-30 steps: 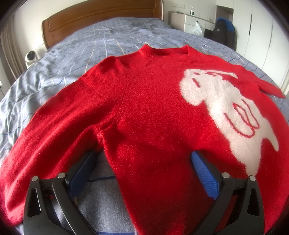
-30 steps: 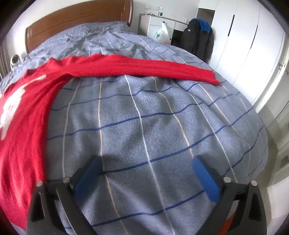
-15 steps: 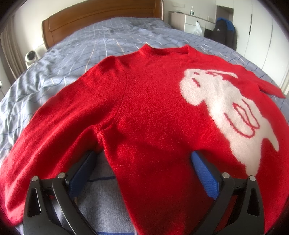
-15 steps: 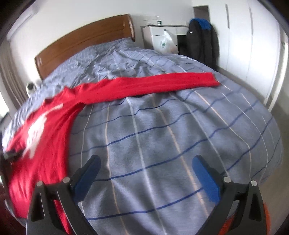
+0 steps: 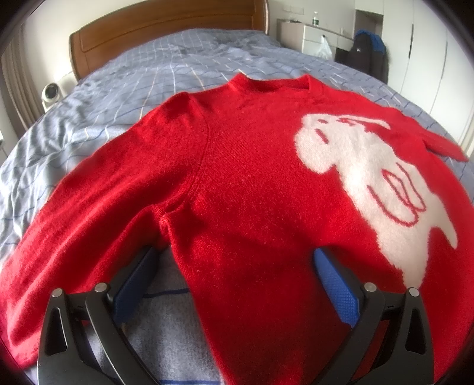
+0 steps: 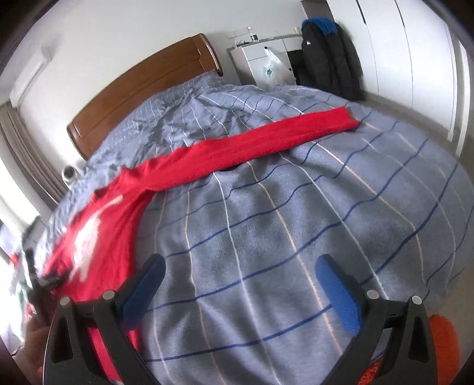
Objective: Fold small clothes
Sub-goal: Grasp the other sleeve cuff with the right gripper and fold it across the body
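Note:
A red sweater (image 5: 251, 183) with a white rabbit figure (image 5: 370, 177) lies flat on the bed, both sleeves spread out. My left gripper (image 5: 234, 284) is open and low over the sweater's lower left side, near the armpit, its jaws astride the body's edge. In the right wrist view the sweater (image 6: 97, 237) lies at the left, with its right sleeve (image 6: 260, 145) stretched across the bed. My right gripper (image 6: 240, 290) is open and empty above the bare blanket, to the right of the sweater.
The bed has a grey-blue checked blanket (image 6: 296, 222) and a wooden headboard (image 5: 166, 26). A white cabinet (image 6: 260, 62) and a dark jacket (image 6: 328, 56) stand at the back right. White wardrobe doors (image 6: 414, 53) line the right wall.
My right gripper has risen and tilted back, so more of the room and the whole sleeve show. My left gripper has not moved.

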The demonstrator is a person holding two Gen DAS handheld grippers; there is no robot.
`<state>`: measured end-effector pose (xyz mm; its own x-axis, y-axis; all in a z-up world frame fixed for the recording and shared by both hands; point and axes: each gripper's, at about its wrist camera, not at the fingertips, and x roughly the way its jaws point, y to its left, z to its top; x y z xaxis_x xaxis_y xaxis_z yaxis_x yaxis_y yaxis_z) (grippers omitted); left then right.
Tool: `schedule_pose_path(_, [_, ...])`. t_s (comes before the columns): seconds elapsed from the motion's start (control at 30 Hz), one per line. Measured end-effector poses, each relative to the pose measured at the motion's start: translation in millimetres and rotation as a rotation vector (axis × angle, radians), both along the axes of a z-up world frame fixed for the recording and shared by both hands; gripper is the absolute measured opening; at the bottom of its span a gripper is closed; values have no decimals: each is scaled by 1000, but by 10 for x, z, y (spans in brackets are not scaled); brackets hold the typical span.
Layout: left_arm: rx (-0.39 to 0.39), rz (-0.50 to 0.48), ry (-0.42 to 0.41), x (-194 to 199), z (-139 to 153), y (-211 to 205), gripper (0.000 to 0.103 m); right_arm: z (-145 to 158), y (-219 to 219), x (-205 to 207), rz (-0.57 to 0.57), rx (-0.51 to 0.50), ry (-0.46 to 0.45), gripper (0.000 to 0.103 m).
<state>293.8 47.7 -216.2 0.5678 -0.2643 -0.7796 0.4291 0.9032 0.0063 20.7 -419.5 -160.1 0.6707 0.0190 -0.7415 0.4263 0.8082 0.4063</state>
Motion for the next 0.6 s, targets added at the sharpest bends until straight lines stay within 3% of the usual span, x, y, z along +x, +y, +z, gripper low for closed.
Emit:
schedule_pose_path(0.1, [2, 6, 12, 8, 7, -3, 103, 21, -246, 66, 7, 109, -58, 100])
schedule_pose_path(0.23, [11, 58, 87, 34, 29, -14, 103, 18, -922, 313, -69, 250, -130, 100])
schedule_pose_path(0.3, [9, 110, 94, -64, 83, 29, 102, -76, -1324, 498, -113, 369, -131, 99])
schedule_pose_path(0.4, [33, 169, 24, -364, 224, 87, 102, -246, -1679, 690, -173, 486, -104, 92])
schedule_pose_path(0.47, [31, 195, -76, -734, 380, 141, 102, -389, -1845, 788, -246, 524, -66, 85])
schedule_pose_path(0.53, [40, 220, -127, -955, 440, 179, 103, -528, -1946, 848, -313, 564, -61, 69])
schedule_pose_path(0.6, [51, 267, -150, -1126, 430, 236, 103, -687, -2039, 905, -376, 621, -79, 60])
